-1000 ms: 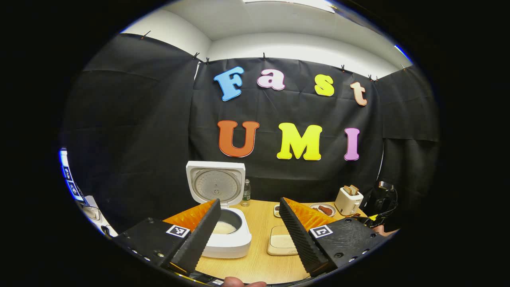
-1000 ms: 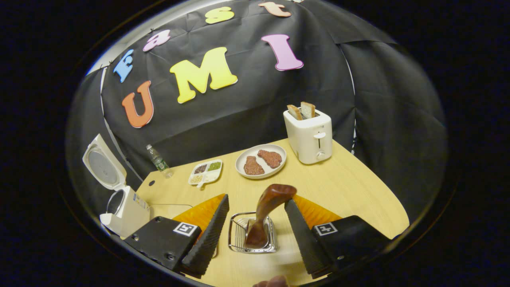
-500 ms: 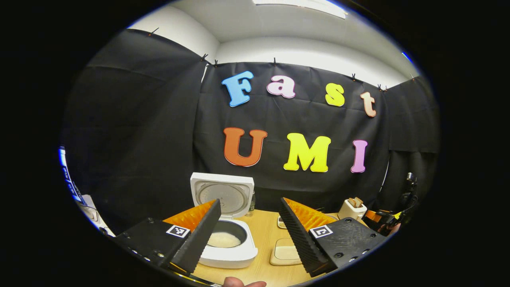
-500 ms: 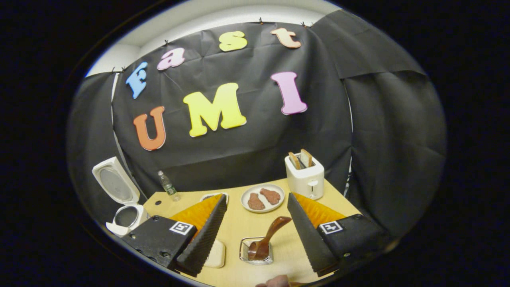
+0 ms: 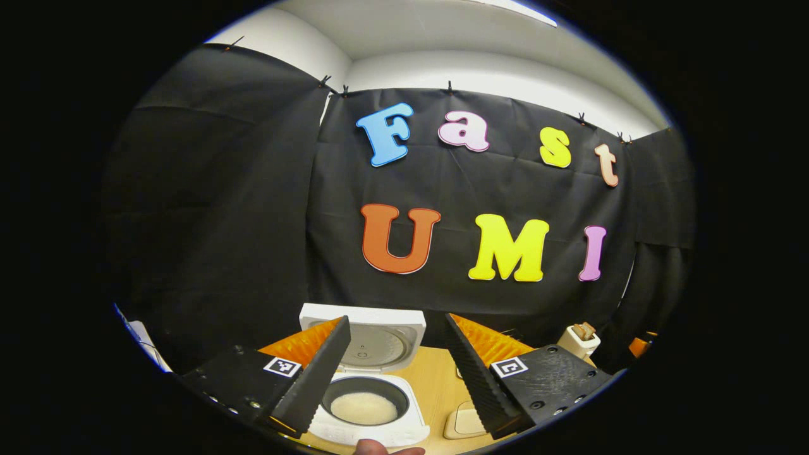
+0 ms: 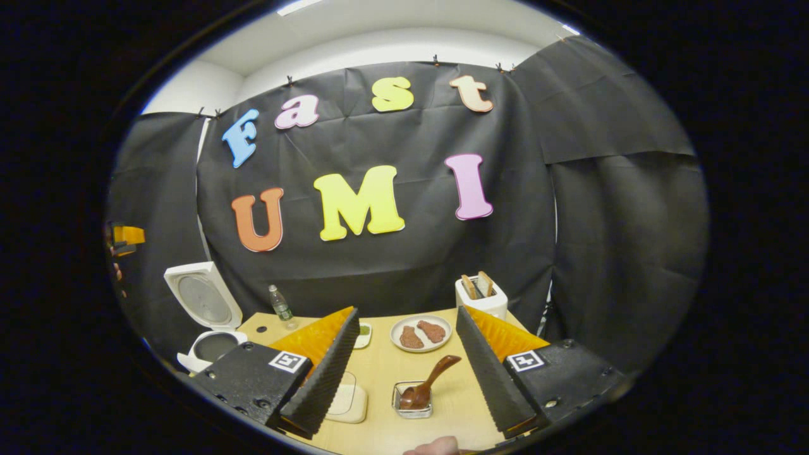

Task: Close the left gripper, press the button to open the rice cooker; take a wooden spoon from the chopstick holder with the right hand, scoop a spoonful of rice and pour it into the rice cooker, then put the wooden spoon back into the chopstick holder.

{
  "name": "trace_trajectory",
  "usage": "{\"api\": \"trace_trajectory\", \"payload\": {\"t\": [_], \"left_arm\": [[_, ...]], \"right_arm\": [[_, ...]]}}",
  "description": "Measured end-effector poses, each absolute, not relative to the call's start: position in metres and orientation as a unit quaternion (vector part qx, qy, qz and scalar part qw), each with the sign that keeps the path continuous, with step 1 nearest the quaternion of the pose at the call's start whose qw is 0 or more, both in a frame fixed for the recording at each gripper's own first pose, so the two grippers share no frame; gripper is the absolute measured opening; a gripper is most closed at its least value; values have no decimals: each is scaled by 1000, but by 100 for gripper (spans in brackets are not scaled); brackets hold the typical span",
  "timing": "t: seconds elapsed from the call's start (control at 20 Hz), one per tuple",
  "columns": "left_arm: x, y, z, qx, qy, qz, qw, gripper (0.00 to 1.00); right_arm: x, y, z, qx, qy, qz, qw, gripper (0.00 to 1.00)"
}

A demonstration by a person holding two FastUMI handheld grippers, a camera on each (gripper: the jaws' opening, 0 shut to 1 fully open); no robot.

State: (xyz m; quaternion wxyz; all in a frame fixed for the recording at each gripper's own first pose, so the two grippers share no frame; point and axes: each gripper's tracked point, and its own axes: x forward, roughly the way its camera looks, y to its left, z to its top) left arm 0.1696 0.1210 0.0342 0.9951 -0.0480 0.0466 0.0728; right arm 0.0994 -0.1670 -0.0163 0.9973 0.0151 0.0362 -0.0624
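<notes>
Spoon (image 6: 430, 383) stood in holder (image 6: 412, 407), no readable labels, cooker (image 5: 370, 404) lid up, I kept both grippers (image 5: 395, 379) (image 6: 404, 373) spread, holding nothing.

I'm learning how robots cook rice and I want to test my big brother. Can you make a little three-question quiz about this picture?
1. True or false: the rice cooker has its lid up.
2. Where is the wooden spoon? A) in the right gripper B) standing in the chopstick holder C) inside the rice cooker
3. Fill in: the plate with two brown pieces on it sits next to the white ____, which has bread in it.

Key
1. True. The lid stands open and there is rice in the pot.
2. B. Both grippers are open and hold nothing; the left gripper hangs over the cooker.
3. toaster
</notes>
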Motion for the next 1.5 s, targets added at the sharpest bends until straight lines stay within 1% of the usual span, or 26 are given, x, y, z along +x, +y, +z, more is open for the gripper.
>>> {"api": "trace_trajectory", "payload": {"t": [0.15, 0.4, 0.45, 0.5, 0.55, 0.6, 0.65, 0.75, 0.9, 1.1, 1.25, 1.3, 1.35, 1.4, 1.5], "left_arm": [[215, 145, 24, -51, 61, 82, 993, 94], [282, 173, -11, -35, 83, 92, 992, 94], [292, 179, -17, -31, 87, 94, 991, 94], [303, 184, -25, -27, 92, 96, 991, 94], [312, 189, -31, -26, 98, 97, 990, 94], [322, 193, -25, -27, 106, 98, 989, 94], [329, 195, -33, -31, 117, 99, 988, 94], [338, 197, -45, -36, 134, 98, 986, 94], [345, 197, -53, -31, 143, 95, 985, 95], [339, 194, -56, -33, 159, 93, 982, 96], [323, 188, -57, -37, 174, 84, 980, 97], [316, 186, -58, -34, 181, 81, 980, 97], [308, 183, -61, -29, 188, 80, 978, 97], [299, 181, -63, -25, 192, 80, 978, 97], [278, 176, -65, -35, 196, 84, 976, 96]], "right_arm": [[73, -168, -22, 15, 41, -85, 995, 100], [37, -174, -58, 32, 74, -130, 988, 100], [29, -178, -65, 37, 83, -144, 985, 98], [23, -180, -71, 46, 91, -154, 983, 100], [17, -180, -76, 54, 97, -163, 980, 100], [14, -181, -80, 59, 100, -173, 978, 100], [10, -183, -82, 61, 103, -182, 976, 98], [5, -181, -84, 61, 104, -193, 974, 99], [2, -175, -82, 56, 101, -200, 973, 99], [4, -165, -85, 57, 107, -191, 974, 100], [8, -156, -84, 55, 108, -174, 977, 100], [9, -153, -85, 53, 108, -168, 978, 99], [11, -152, -84, 52, 107, -162, 980, 100], [14, -151, -83, 54, 105, -156, 981, 99], [15, -147, -85, 60, 106, -138, 983, 100]]}}
